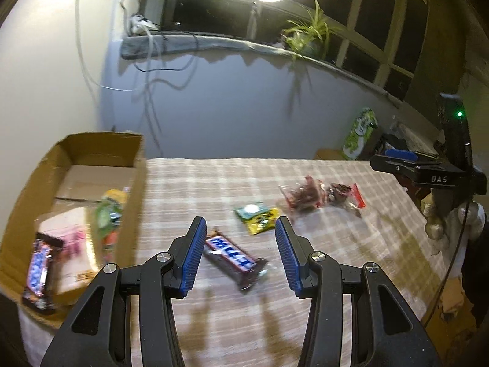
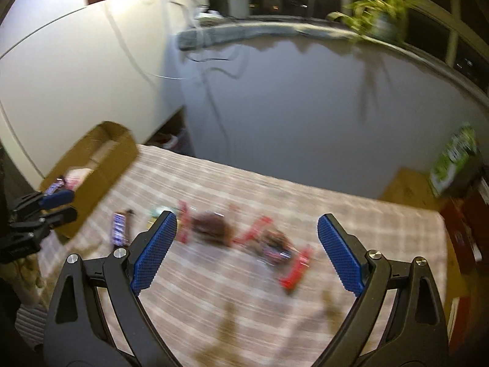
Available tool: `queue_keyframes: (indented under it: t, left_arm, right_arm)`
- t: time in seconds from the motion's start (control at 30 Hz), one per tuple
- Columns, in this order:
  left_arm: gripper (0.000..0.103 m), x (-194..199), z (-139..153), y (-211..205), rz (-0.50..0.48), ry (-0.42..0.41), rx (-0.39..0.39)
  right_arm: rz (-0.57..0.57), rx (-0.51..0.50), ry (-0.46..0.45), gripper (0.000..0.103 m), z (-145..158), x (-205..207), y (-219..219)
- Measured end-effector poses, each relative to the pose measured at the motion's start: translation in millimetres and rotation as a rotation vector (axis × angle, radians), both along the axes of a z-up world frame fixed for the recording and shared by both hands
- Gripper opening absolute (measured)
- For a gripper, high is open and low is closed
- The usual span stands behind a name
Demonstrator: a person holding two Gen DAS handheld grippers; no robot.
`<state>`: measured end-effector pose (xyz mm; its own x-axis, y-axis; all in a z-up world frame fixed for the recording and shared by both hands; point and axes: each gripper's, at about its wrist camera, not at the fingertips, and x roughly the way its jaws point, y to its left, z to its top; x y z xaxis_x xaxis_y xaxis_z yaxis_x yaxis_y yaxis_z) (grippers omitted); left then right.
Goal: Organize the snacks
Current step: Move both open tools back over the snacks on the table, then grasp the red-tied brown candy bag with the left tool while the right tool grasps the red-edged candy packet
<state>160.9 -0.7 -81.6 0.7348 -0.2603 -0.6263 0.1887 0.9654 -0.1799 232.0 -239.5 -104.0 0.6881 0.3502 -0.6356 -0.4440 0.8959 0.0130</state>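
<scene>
My left gripper (image 1: 240, 234) is open and empty above a brown Snickers bar (image 1: 233, 258) lying on the checked tablecloth. A green-yellow snack packet (image 1: 256, 215) lies just beyond it. Two clear bags with red trim (image 1: 305, 197) (image 1: 345, 195) lie further right. The cardboard box (image 1: 131, 183) at the left holds another Snickers bar (image 1: 38, 270), a pink-white packet and a green packet. My right gripper (image 2: 247, 229) is open and empty, above the two red-trimmed bags (image 2: 211, 226) (image 2: 278, 244). The right wrist view is blurred.
The table stands against a grey wall under a window sill with a plant (image 1: 308, 35) and cables. A green-white bag (image 1: 360, 133) and other items stand off the table's far right. My right gripper shows in the left wrist view (image 1: 397, 162).
</scene>
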Motion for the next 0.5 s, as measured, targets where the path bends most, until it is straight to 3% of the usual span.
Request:
queue_keyframes:
  t: [0.2, 0.37, 0.43, 0.5]
  left_arm:
    - [0.046, 18, -9, -25, -0.055, 0.028, 0.008]
    - [0.046, 36, -15, -47, -0.116, 0.044, 0.027]
    - [0.054, 46, -19, -56, -0.143, 0.054, 0.033]
    - [0.055, 55, -23, -64, -0.161, 0.067, 0.035]
  right_arm:
    - [-0.039, 0.008, 0.044, 0.095, -23, 13, -40]
    - [0.010, -0.013, 0.075, 0.095, -44, 21, -41]
    - [0.033, -0.026, 0.080, 0.095, -50, 25, -35]
    - [0.053, -0.041, 0.085, 0.095, -56, 30, -29]
